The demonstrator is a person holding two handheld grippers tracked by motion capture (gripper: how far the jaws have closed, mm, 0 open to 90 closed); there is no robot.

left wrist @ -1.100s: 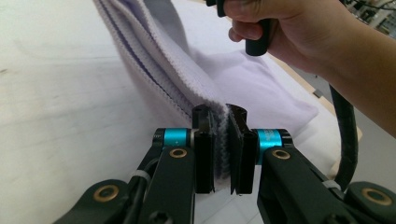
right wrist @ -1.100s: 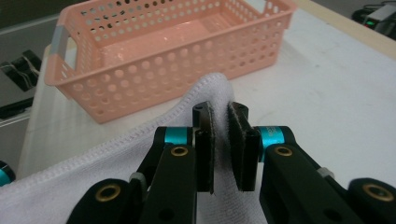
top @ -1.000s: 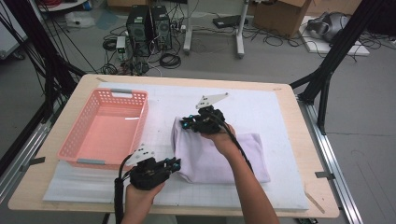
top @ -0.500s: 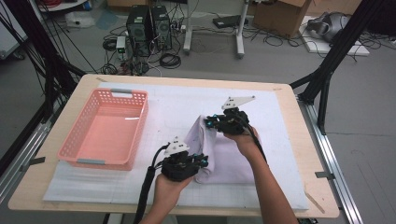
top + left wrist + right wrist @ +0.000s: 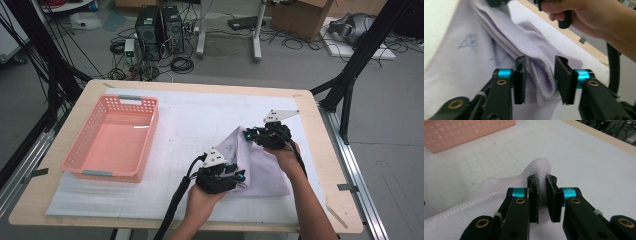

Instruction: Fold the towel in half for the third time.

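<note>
Plainly, a fold is under way. The lilac towel (image 5: pixel 260 167) lies on the white mat (image 5: pixel 200 120) at the right half of the table (image 5: pixel 330 165), well apart from the pink basket (image 5: pixel 112 137), which stands empty at the left.

The right gripper (image 5: pixel 255 134) is at the towel's far edge. In the right gripper view its jaws are pressed together on the stitched hem (image 5: pixel 541 192), so it has that edge pinched and raised off the mat. From there the cloth slopes down to the near side like a small tent.

The left gripper (image 5: pixel 239 176) is at the near edge of the towel. In the left gripper view its jaws stand apart, with several stacked layers of the towel's edge (image 5: pixel 541 75) between them; the left jaw seems to touch the cloth, the right one is clear of it. So that edge is not gripped.

As I judge it, the work is about midway. The towel already shows doubled layers at the near side, and one edge is up. What is left is to close the left gripper on the near edge, lay the raised part flat so the edges meet, and perhaps then carry the folded towel to the basket.
</note>
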